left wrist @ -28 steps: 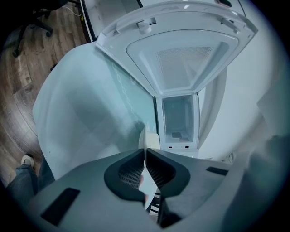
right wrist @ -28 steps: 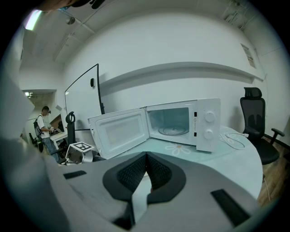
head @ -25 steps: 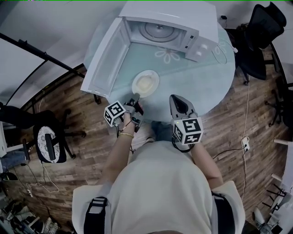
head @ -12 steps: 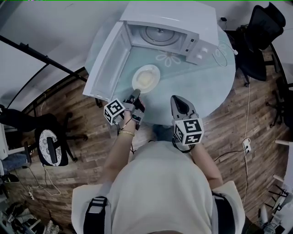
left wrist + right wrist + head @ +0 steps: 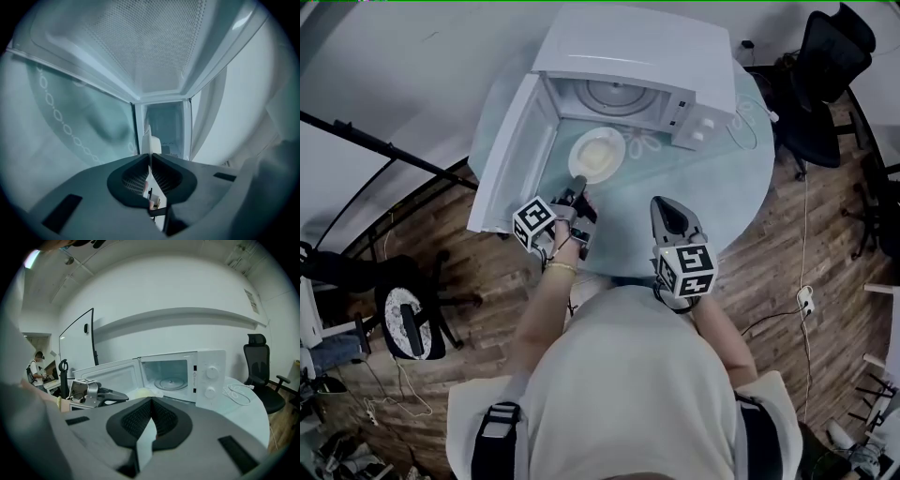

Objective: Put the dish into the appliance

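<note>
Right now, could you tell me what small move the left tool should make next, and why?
Probably carry the dish forward into the open microwave, onto the turntable: the left tool grips its near rim, and the dish is just short of the opening.

Head view looks steeply down on the counter (image 5: 712,173) and open microwave (image 5: 637,42); the left gripper view sits close against its door (image 5: 140,47), seemingly rolled sideways; the right gripper view faces the same microwave from farther back.
</note>
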Demonstrator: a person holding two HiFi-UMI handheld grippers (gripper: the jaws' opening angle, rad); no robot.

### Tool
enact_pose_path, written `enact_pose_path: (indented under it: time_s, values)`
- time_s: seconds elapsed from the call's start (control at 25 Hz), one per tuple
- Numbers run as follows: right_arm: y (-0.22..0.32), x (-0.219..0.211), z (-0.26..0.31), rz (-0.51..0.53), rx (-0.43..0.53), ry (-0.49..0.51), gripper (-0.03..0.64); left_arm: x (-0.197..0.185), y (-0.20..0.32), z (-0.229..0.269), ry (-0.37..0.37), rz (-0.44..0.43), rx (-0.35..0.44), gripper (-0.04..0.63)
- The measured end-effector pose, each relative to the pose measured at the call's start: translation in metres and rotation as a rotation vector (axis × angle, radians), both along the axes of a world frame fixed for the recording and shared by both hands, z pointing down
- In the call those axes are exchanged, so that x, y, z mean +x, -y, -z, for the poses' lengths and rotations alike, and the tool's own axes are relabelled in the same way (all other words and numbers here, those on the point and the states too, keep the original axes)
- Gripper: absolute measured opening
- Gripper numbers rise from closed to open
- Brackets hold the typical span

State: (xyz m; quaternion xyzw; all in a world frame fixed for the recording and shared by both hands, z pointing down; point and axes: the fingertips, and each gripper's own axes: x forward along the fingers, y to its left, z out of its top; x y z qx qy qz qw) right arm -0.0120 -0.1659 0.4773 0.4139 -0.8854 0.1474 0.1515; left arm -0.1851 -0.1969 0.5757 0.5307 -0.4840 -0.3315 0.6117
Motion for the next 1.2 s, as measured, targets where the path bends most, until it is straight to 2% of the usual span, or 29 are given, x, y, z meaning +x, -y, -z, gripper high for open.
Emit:
enact_pose_path:
  time_s: [0.72, 1.2]
  values:
    - [0.072, 0.014, 0.002, -0.025, -0.022, -0.017, 0.005, 0.004, 0.119, 0.019, 0.01, 0.02, 0.047, 0.027]
    - [0.101, 0.023, -0.012, -0.027, -0.055, -0.034, 0.005, 0.0, 0.177, 0.003, -0.005, 0.065, 0.03, 0.028]
